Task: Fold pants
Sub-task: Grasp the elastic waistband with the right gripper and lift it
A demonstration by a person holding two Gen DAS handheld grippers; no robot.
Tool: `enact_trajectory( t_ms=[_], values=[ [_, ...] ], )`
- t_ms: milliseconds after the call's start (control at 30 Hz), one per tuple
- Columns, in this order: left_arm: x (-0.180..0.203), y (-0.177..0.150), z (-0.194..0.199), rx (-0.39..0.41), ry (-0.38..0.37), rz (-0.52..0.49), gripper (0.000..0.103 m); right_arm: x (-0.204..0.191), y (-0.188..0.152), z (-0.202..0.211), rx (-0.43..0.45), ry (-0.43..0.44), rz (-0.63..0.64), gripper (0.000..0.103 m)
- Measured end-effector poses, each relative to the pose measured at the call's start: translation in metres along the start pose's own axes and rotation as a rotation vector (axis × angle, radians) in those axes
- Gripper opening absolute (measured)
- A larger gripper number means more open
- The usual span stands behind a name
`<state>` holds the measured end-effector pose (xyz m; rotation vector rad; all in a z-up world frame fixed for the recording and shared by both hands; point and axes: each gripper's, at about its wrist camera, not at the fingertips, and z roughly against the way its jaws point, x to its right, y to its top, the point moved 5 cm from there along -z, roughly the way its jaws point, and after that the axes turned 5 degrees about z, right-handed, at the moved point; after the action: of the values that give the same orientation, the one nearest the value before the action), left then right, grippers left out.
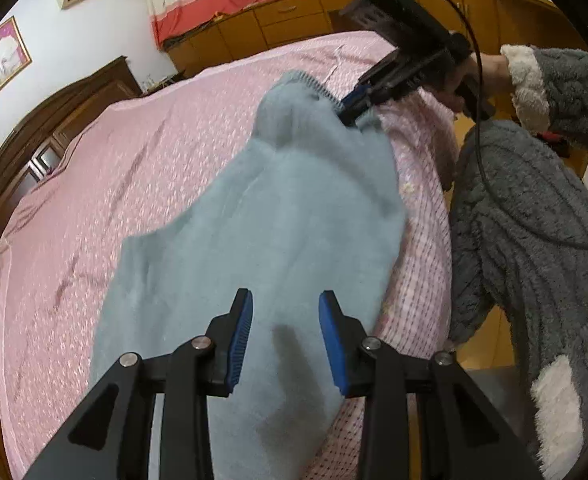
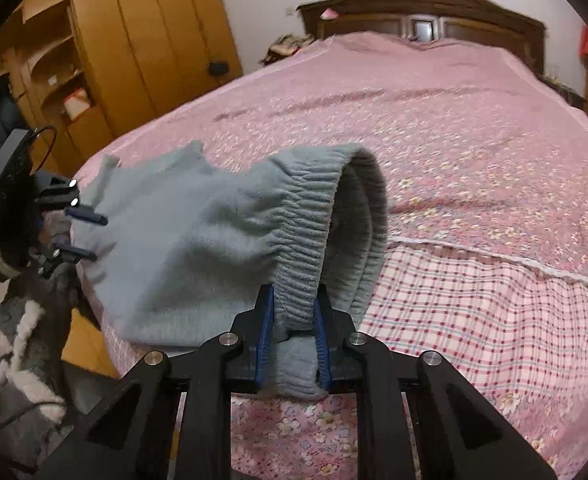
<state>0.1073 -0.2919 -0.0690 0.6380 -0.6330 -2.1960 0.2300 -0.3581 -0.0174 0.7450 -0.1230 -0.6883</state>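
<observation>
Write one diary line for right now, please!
right gripper: shut on pants waistband | left gripper: open over pants | pants: on bed

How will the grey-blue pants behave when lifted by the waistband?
Probably floppy: the pants sag between the right gripper and the bed. Likely light, since a narrow pinch bunches the waistband. The fleecy surface looks unlikely to slip.

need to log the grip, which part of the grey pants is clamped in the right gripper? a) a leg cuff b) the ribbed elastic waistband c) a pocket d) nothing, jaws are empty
b: in the right wrist view the right gripper has its blue pads pressed on the gathered elastic waistband of the pants.
</observation>
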Motion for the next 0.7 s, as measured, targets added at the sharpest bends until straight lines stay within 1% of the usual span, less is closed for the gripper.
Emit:
enact_trajectory(
  t_ms=[100, 167, 267, 300, 333, 433, 533, 700],
  values=[
    [-0.002, -0.006, 0.000, -0.009, 0.002, -0.001, 0.036, 0.002, 0.009, -0.001, -0.108, 0.004, -0.051, 0.020],
    [-0.004, -0.009, -0.001, -0.019, 0.009, -0.004, 0.036, -0.001, 0.012, 0.006, -0.160, 0.005, -0.072, 0.020],
    [-0.008, -0.018, -0.009, -0.042, 0.029, -0.016, 0.036, -0.002, 0.015, 0.019, -0.220, -0.035, -0.090, 0.020],
    [-0.010, -0.021, -0.012, -0.051, 0.043, -0.020, 0.036, 0.000, 0.014, 0.023, -0.236, -0.031, -0.100, 0.020],
    [-0.011, -0.023, -0.013, -0.054, 0.049, -0.021, 0.036, 0.002, 0.012, 0.025, -0.254, -0.026, -0.108, 0.020],
    [-0.014, -0.027, -0.018, -0.054, 0.050, -0.010, 0.036, 0.006, 0.001, 0.022, -0.305, -0.051, -0.101, 0.020],
    [-0.014, -0.028, -0.019, -0.046, 0.053, -0.005, 0.036, 0.009, -0.004, 0.015, -0.307, -0.074, -0.103, 0.020],
    [-0.014, -0.028, -0.020, -0.043, 0.060, -0.008, 0.036, 0.005, 0.005, 0.015, -0.275, -0.075, -0.098, 0.020]
  ],
)
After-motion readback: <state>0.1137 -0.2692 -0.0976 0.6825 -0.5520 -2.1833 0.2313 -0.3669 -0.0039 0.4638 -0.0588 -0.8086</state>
